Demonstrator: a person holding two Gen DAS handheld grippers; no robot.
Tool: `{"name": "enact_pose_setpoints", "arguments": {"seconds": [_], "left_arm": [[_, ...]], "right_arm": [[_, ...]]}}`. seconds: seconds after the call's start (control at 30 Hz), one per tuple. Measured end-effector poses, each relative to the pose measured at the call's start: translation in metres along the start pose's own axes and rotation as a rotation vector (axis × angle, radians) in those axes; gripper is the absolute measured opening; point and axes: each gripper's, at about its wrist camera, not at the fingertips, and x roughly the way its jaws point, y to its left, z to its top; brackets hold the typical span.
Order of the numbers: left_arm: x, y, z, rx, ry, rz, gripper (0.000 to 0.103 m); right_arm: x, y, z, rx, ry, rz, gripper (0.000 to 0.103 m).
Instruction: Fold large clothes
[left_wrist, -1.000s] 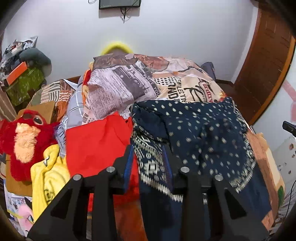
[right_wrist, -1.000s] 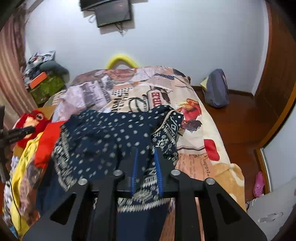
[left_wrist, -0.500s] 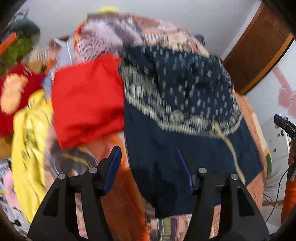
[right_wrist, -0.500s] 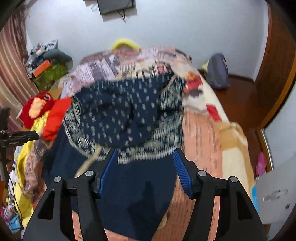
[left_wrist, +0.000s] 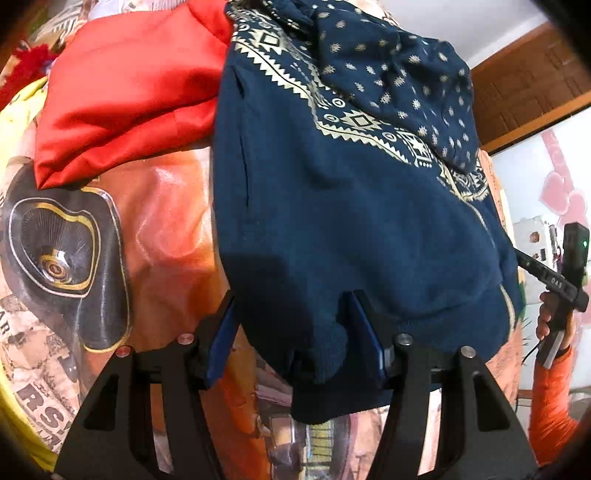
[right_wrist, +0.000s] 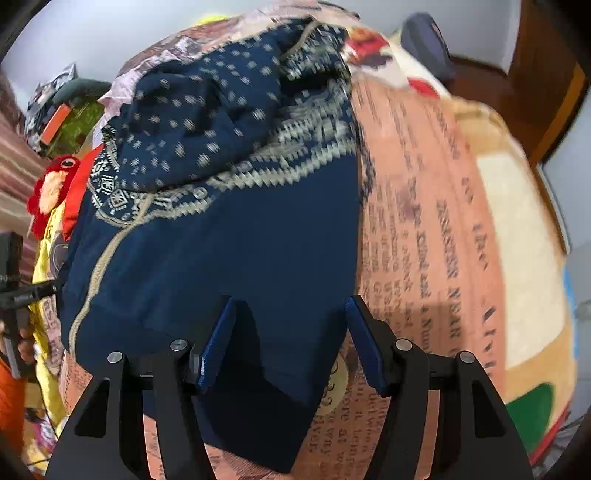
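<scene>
Printed bedspread, navy hoodie, claws seemingly open

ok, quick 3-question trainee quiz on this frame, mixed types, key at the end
1. True or false: both grippers are open, with the near hem of the navy hoodie lying between the fingers of each.
2. Multiple choice: what lies directly beside the hoodie on the left gripper's side? A) a red garment B) a green towel C) a white pillow
3. Fill in: the hoodie rests on a bedspread printed like a ______.

Key: 1 true: the right gripper also stands wide over the hem. 2 A. 3 newspaper.
</scene>
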Motion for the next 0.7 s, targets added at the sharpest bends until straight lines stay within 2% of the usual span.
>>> {"name": "enact_pose_setpoints", "arguments": {"seconds": [0.17, 0.23, 0.27, 0.3, 0.33, 0.37, 0.43, 0.57, 0.7], "left_arm": [[-0.001, -0.006, -0.007, 0.017, -0.045, 0.009, 0.058], [-0.001, -0.01, -0.008, 0.032, -0.061, 0.011, 0.05], [-0.002, -0.014, -0.009, 0.05, -0.073, 0.023, 0.042], [-0.004, -0.015, -0.008, 0.064, -0.08, 0.029, 0.03], [-0.005, -0.019, -0.006, 0.08, -0.082, 0.03, 0.024], [-0.007, -0.024, -0.005, 0.099, -0.087, 0.039, 0.021], [-0.011, -0.034, -0.002, 0.135, -0.105, 0.055, 0.013], [-0.031, -0.048, 0.011, 0.184, -0.168, 0.054, 0.012], [-0.062, -0.055, 0.033, 0.173, -0.254, 0.009, 0.012]], "right_arm": [[0.008, -0.017, -0.005, 0.105, -0.007, 0.098, 0.058], [0.009, -0.017, -0.009, 0.111, -0.028, 0.107, 0.058], [0.008, -0.015, -0.01, 0.108, -0.037, 0.106, 0.057], [0.007, -0.013, -0.012, 0.102, -0.048, 0.108, 0.052], [0.005, -0.011, -0.013, 0.095, -0.057, 0.118, 0.044], [0.003, -0.01, -0.011, 0.092, -0.059, 0.13, 0.037], [0.0, -0.007, -0.008, 0.085, -0.061, 0.139, 0.016], [-0.009, -0.004, 0.004, 0.077, -0.094, 0.163, 0.012], [-0.03, 0.007, 0.02, 0.051, -0.183, 0.192, 0.011]]}}
